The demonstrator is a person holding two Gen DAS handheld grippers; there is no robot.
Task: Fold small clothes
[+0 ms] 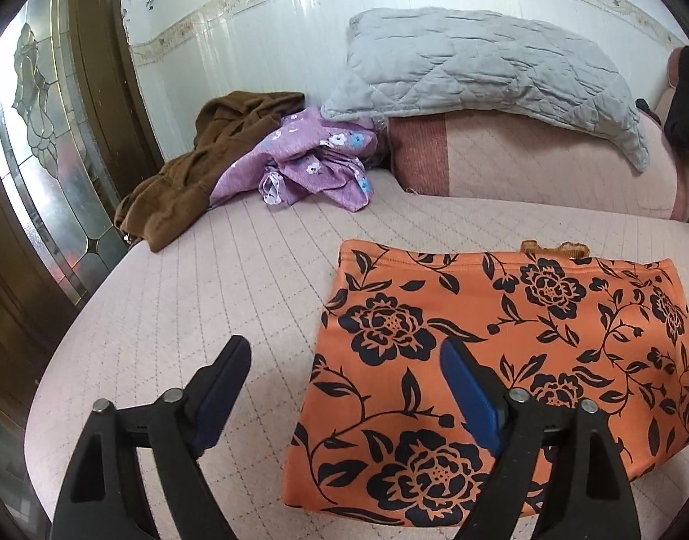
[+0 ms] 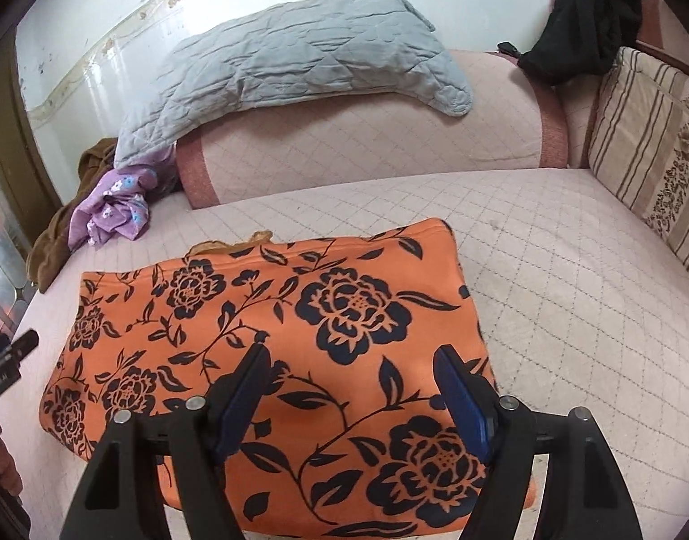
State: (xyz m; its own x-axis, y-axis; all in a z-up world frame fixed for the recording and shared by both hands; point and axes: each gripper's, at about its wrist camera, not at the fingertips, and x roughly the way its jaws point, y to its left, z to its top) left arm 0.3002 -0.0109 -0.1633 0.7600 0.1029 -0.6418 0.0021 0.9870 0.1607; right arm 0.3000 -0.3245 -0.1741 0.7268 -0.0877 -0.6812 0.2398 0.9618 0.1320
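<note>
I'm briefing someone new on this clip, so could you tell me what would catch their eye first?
The orange floral garment stands out, lying folded flat on the pink bed right under both open grippers. Behind it, at the bed's far left, a purple floral garment and a brown one lie crumpled, and a grey quilt drapes the bolster.

Your folded orange floral garment (image 2: 272, 360) lies on the pink quilted sofa seat (image 2: 569, 270); at ten o'clock sits the purple flowered cloth (image 1: 308, 166), overlapping the brown garment (image 1: 182, 180) to its left; at twelve o'clock, the grey quilted pillow (image 2: 299, 54) rests on the bolster (image 2: 367, 135).
</note>
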